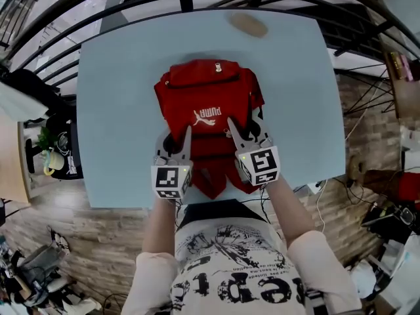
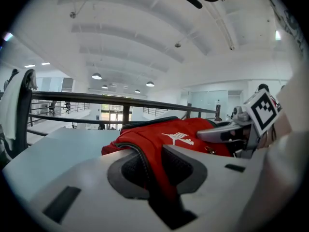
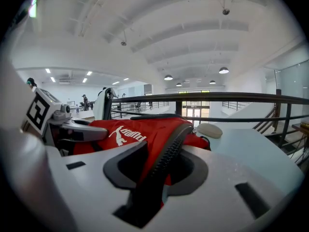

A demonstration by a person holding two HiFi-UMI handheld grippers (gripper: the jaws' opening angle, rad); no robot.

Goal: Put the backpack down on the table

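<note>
1. Red backpack (image 1: 207, 104) lies flat on the pale blue worktop (image 1: 118, 110), middle to near edge, logo up.
2. Left gripper (image 2: 148, 154): jaws clamped on a fold of red fabric with black piping at the bag's near end.
3. Right gripper (image 3: 164, 152): jaws slightly apart around the black zipper edge, with a sliver of gap beside one pad.
4. Tan oval object (image 1: 248, 23) sits at the far edge, well apart from the backpack.

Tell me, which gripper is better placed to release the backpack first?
Probably the right gripper: a sliver of gap shows beside the zipper edge of the backpack between its jaws, while the left gripper clamps red fabric tightly.
</note>
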